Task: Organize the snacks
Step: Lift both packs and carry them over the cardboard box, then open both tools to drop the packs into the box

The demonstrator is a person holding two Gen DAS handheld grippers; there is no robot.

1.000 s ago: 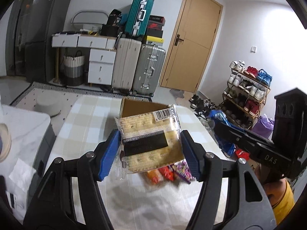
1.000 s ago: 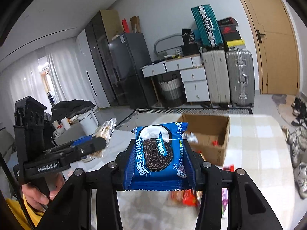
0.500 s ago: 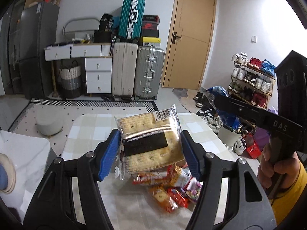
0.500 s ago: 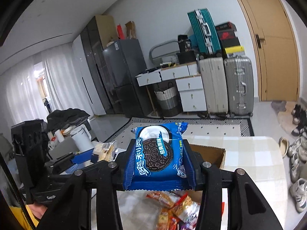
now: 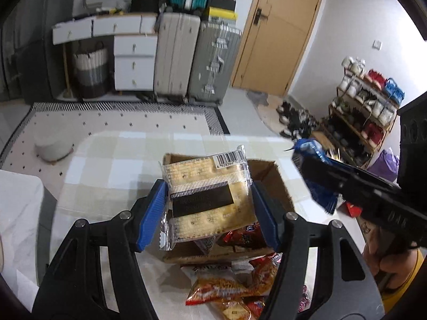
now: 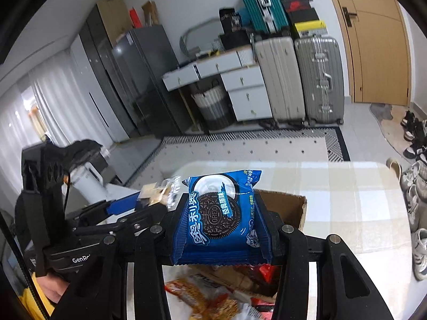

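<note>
- The left gripper [image 5: 209,202] has its blue jaws pinching a clear-wrapped cracker packet [image 5: 206,196], held upright above the open cardboard box [image 5: 277,176]
- The right gripper [image 6: 222,218] clamps a blue Oreo packet [image 6: 221,213] between its jaws, held over the near side of the same box [image 6: 291,208]
- In the left wrist view the right gripper [image 5: 315,176] sits just to the right of the box with the Oreo packet [image 5: 311,157] at its tip
- The box rests on a checked tablecloth [image 5: 112,165]
- Loose red and orange snack bags [image 5: 232,285] lie on the table just in front of the box; one red bag [image 5: 244,236] seems to be inside it, though blur makes this uncertain
</note>
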